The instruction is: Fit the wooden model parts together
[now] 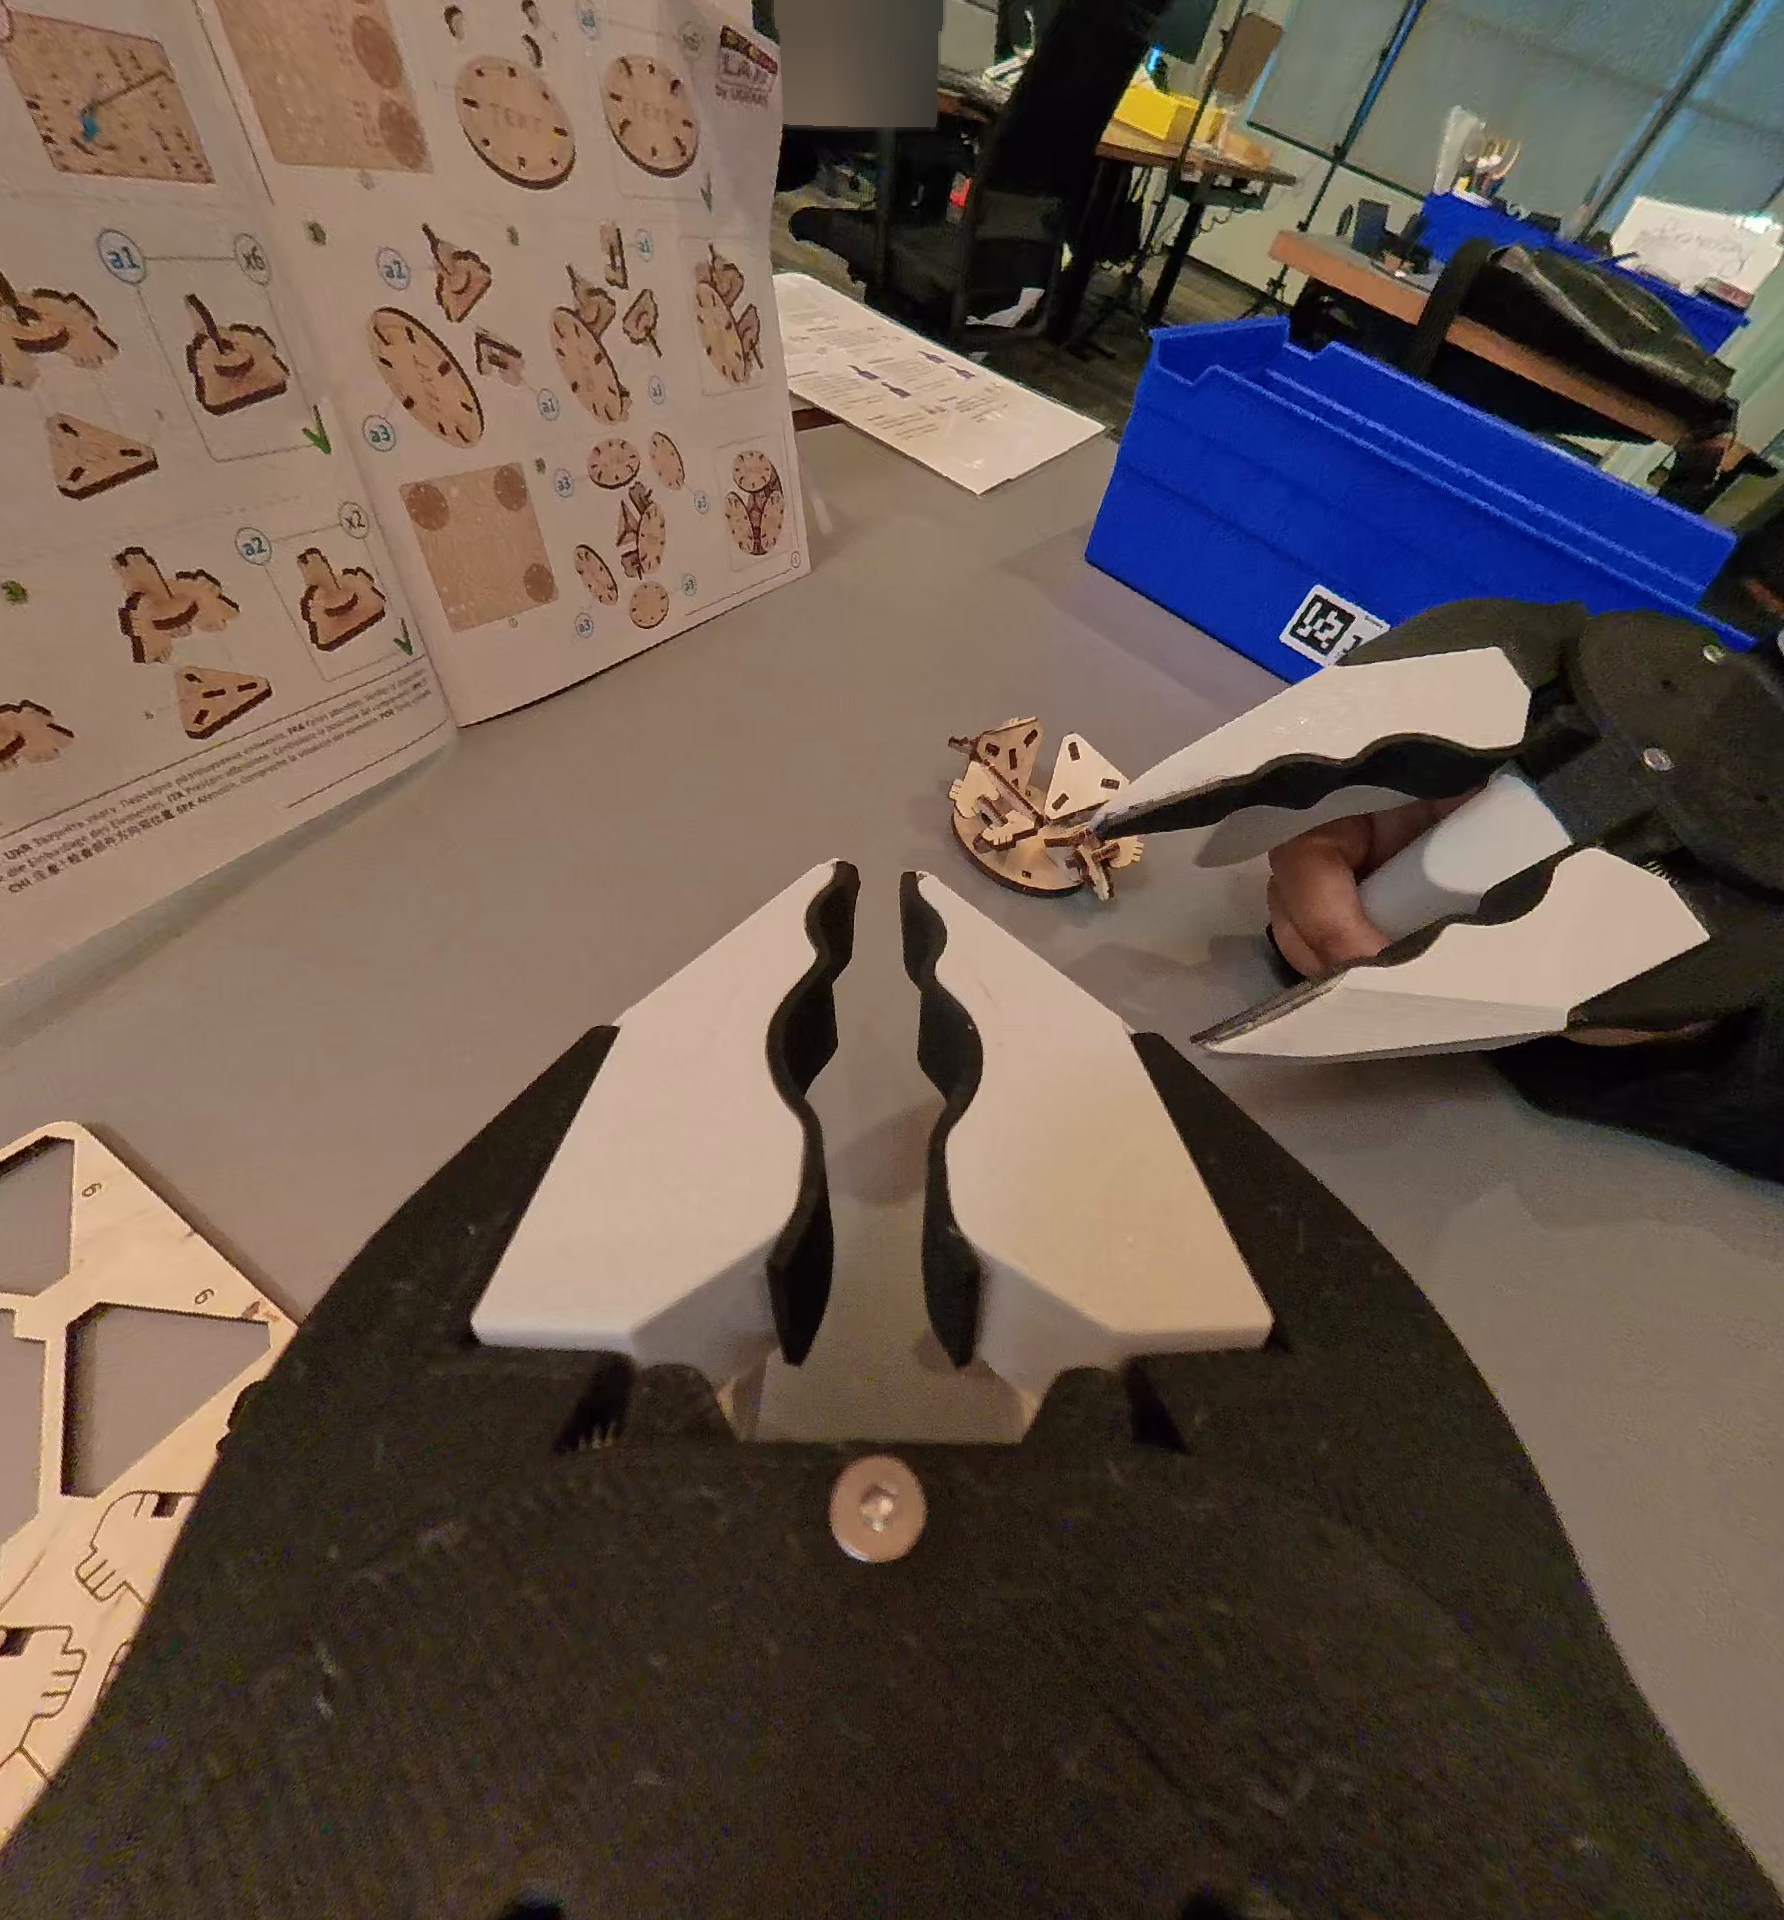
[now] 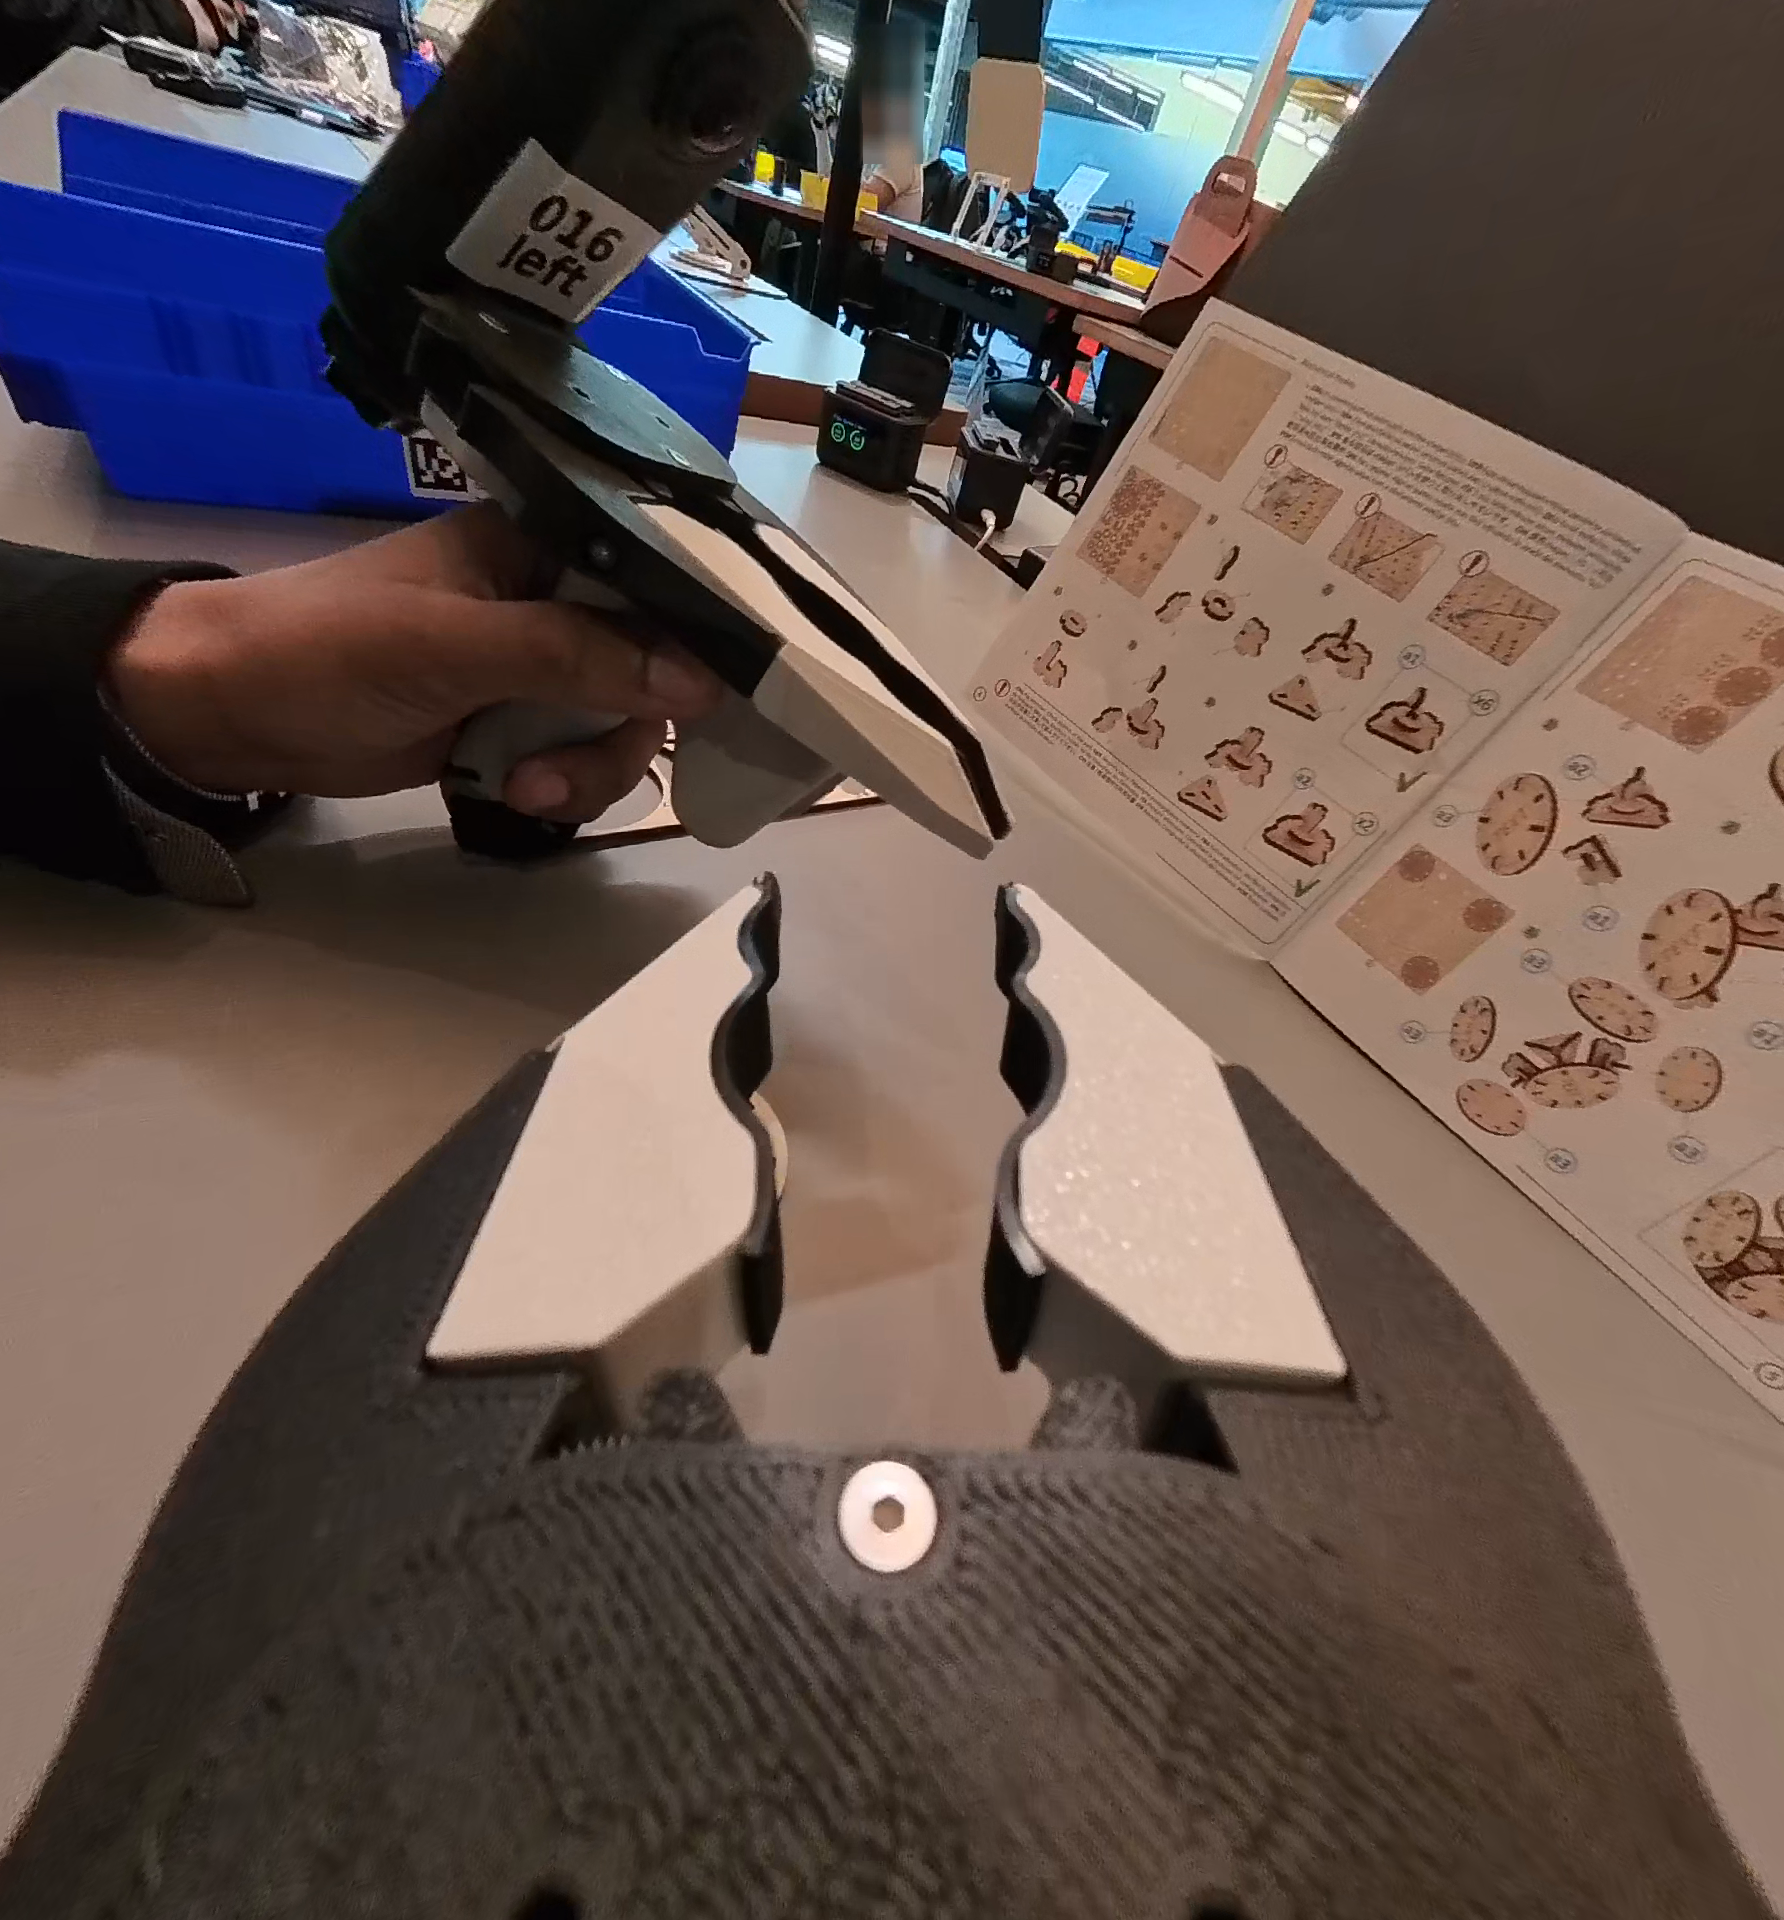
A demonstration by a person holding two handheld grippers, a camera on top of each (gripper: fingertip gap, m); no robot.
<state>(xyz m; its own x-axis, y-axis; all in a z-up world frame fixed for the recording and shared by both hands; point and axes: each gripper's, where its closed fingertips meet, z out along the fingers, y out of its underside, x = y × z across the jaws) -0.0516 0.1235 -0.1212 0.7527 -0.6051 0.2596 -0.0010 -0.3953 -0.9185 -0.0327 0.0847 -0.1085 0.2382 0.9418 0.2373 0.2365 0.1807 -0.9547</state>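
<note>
A small wooden assembly (image 1: 1033, 810), a round disc with upright triangular and hand-shaped pieces, stands on the grey table (image 1: 659, 831). My right gripper (image 1: 1150, 932) is open wide beside it. Its upper fingertip (image 1: 1111, 821) touches the assembly's near edge and its lower finger lies away from it. In the right wrist view my right gripper (image 2: 886, 888) is open with nothing between the pads, and a sliver of the disc (image 2: 772, 1143) shows under its left finger. My left gripper (image 1: 880, 875) hovers just short of the assembly. Its jaws are a narrow slit apart and hold nothing. It also shows in the right wrist view (image 2: 987, 831).
An open instruction booklet (image 1: 348, 364) stands at the left, also seen in the right wrist view (image 2: 1439, 779). A blue bin (image 1: 1387, 488) is at the far right. A punched wooden sheet (image 1: 57, 1351) lies near left. A printed paper sheet (image 1: 929, 384) lies beyond. Black devices (image 2: 883, 426) sit at the back. One gripper's finger ends stand about 5 cm off the other's.
</note>
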